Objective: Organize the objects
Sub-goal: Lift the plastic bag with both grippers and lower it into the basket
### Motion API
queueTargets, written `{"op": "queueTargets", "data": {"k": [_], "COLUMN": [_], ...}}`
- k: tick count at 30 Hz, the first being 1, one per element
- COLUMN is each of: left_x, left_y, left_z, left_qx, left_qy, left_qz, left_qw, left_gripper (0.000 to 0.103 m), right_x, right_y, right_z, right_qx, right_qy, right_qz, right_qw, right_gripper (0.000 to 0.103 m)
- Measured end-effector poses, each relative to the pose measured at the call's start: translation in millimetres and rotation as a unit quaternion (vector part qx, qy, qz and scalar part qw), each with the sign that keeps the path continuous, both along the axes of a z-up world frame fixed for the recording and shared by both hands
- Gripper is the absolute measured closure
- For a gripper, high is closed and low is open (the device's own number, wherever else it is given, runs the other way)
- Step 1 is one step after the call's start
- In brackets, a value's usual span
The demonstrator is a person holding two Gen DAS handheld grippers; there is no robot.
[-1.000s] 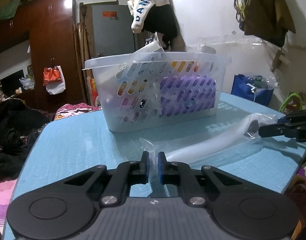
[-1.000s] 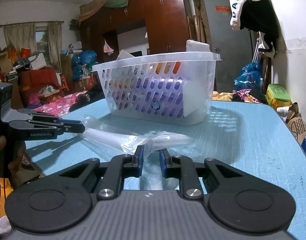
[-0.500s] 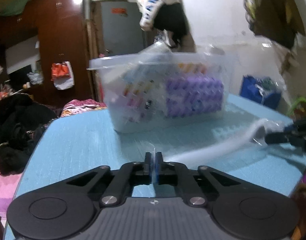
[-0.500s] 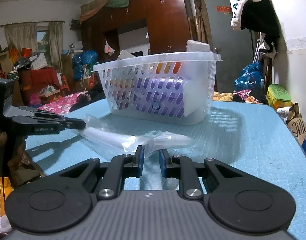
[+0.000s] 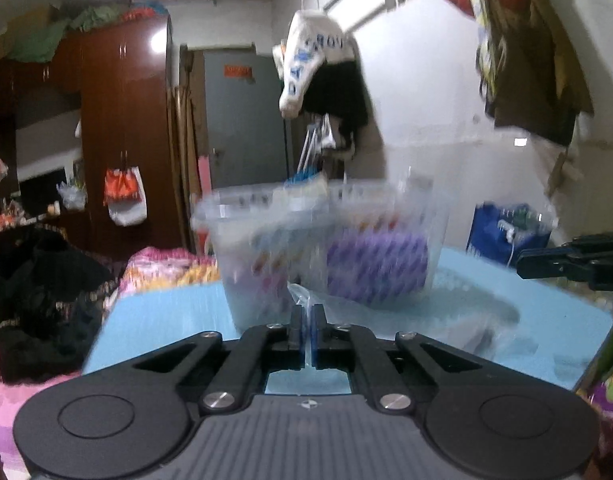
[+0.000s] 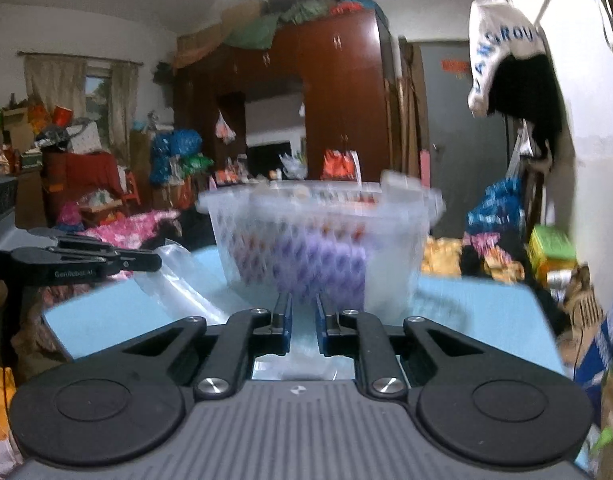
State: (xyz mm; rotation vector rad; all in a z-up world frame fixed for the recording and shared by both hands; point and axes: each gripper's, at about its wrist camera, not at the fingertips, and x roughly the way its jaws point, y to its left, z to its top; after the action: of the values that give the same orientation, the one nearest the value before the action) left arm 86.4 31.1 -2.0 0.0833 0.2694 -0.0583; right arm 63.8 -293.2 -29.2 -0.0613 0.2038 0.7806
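A clear plastic bag (image 6: 174, 280) hangs between my two grippers above the blue table (image 6: 486, 304); it also shows in the left wrist view (image 5: 462, 320). My left gripper (image 5: 306, 322) is shut on one end of the bag. My right gripper (image 6: 303, 314) has its jaws a little apart with the bag's other end between them. A white perforated basket (image 5: 326, 240) holding a purple item and other things stands behind the bag, blurred; it also shows in the right wrist view (image 6: 318, 240).
A brown wardrobe (image 5: 118, 140) and piles of clothes (image 5: 38, 300) stand left of the table. A blue bag (image 5: 502, 236) sits beyond the table's far right edge. Clothes hang on the wall (image 5: 322, 68) behind the basket.
Both grippers have risen and tilted upward, lifting the plastic bag off the table. The left gripper closed tight on its end of the bag. The views are motion-blurred now.
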Motion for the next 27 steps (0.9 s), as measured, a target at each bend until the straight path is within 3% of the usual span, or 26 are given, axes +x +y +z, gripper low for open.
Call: {"op": "queueTargets", "data": {"k": [4, 9, 12, 15, 16, 18, 20, 22, 23, 27], "left_x": [-1, 4, 5, 4, 4, 4, 5, 5, 5, 5], "left_y": [-3, 2, 7, 9, 9, 9, 9, 9, 9, 12], "left_z": [18, 5, -1, -3, -3, -4, -4, -5, -6, -9], "left_qx": [0.011, 0.013, 0.009, 0.008, 0.009, 0.009, 0.009, 0.009, 0.011, 0.009], "left_qy": [-0.014, 0.004, 0.010, 0.012, 0.012, 0.012, 0.013, 0.013, 0.013, 0.017], "left_qz": [-0.004, -0.001, 0.002, 0.003, 0.003, 0.004, 0.003, 0.002, 0.003, 0.003], "left_qw": [0.9998, 0.9999, 0.9999, 0.9999, 0.9999, 0.9999, 0.9999, 0.9999, 0.9998, 0.9998], "left_gripper": [0.098, 0.098, 0.098, 0.098, 0.098, 0.098, 0.098, 0.098, 0.098, 0.098], "right_x": [7, 34, 46, 48, 48, 52, 53, 51, 49, 46], "right_y": [4, 11, 15, 19, 21, 23, 24, 30, 33, 28], "right_z": [11, -28, -47, -54, -56, -59, -64, -68, -70, -67], "right_qx": [-0.005, -0.006, -0.005, -0.013, -0.023, -0.039, -0.047, -0.070, -0.080, -0.079], "right_qy": [0.002, 0.089, 0.115, 0.111, 0.108, 0.118, 0.124, 0.117, 0.103, 0.103], "right_qz": [0.014, 0.020, 0.002, -0.022, -0.032, -0.030, -0.017, -0.018, -0.022, -0.013], "right_qw": [1.000, 0.996, 0.993, 0.994, 0.993, 0.992, 0.991, 0.990, 0.991, 0.991], "right_gripper": [0.089, 0.085, 0.051, 0.046, 0.038, 0.032, 0.033, 0.049, 0.052, 0.075]}}
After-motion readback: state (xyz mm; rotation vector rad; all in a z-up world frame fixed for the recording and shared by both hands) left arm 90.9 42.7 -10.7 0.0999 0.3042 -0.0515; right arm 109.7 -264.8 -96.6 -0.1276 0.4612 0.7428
